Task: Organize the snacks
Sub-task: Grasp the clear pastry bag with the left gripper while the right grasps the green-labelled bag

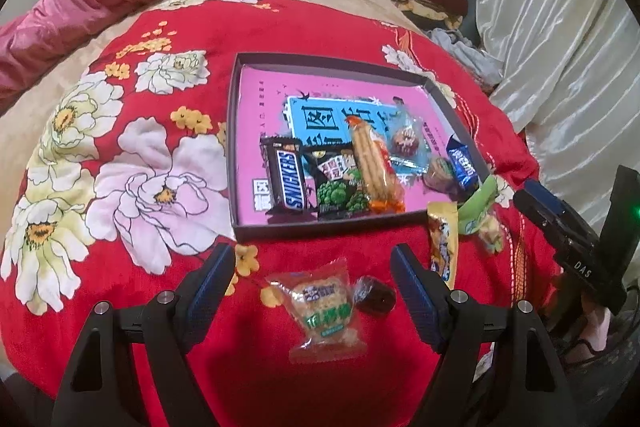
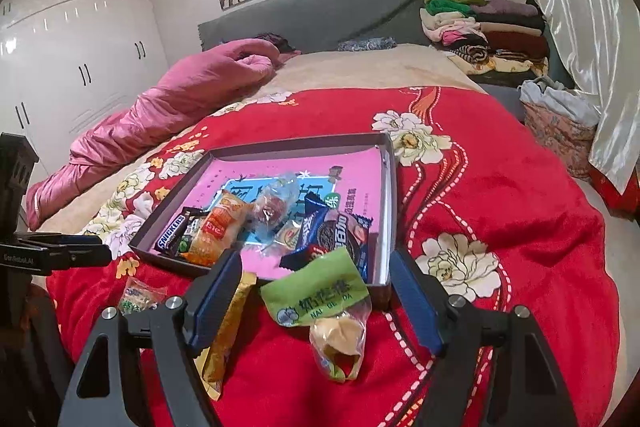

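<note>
The left hand-held gripper (image 1: 312, 291) hangs with jaws apart over a crinkly clear-wrapped rice cracker (image 1: 326, 311) and a dark round candy (image 1: 376, 297), just in front of the shallow cardboard tray (image 1: 236, 147). The right hand-held gripper (image 2: 316, 291), likewise apart, straddles a green-labelled pouch (image 2: 320, 297) against the tray's near corner, a flat yellow packet (image 2: 228, 327) beside it. Several glossy wrapped snacks already lie in the tray; these four are left on the plush red blanket (image 1: 168, 3).

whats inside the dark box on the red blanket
Inside the box: a Snickers bar, a green-and-black packet, a long orange biscuit pack, a clear-wrapped sweet and an Oreo pack. They cover part of the pink printed lining.
</note>
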Available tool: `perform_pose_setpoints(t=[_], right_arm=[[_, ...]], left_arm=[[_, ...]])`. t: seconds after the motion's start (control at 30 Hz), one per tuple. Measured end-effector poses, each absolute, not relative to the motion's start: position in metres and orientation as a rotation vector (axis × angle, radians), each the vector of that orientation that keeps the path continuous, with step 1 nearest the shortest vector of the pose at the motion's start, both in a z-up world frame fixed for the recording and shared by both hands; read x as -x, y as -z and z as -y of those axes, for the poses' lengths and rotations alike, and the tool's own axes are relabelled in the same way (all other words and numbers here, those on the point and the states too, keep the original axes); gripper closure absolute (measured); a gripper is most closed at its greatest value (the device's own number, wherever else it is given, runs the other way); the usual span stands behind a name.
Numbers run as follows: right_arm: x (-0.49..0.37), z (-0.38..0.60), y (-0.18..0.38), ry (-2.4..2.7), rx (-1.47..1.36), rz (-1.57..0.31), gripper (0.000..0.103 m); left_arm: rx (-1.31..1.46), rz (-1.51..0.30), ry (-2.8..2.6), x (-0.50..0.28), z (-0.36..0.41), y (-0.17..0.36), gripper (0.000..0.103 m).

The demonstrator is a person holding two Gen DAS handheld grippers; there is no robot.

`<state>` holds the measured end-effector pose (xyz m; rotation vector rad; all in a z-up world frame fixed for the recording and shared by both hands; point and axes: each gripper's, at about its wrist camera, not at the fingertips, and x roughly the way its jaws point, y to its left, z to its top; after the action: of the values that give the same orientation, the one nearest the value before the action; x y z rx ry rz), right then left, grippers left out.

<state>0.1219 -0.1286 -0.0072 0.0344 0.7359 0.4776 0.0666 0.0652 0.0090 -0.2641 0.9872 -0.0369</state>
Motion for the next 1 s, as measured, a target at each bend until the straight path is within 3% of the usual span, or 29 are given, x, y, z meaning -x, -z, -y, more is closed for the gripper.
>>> perform_pose_setpoints(t=[1.0], right_arm=[[-0.112, 0.12, 0.019, -0.458, 0.046, -0.799, 0.027]], left_arm=[[0.267, -1.115, 0.069, -0.05, -0.051, 0.027, 0.022]])
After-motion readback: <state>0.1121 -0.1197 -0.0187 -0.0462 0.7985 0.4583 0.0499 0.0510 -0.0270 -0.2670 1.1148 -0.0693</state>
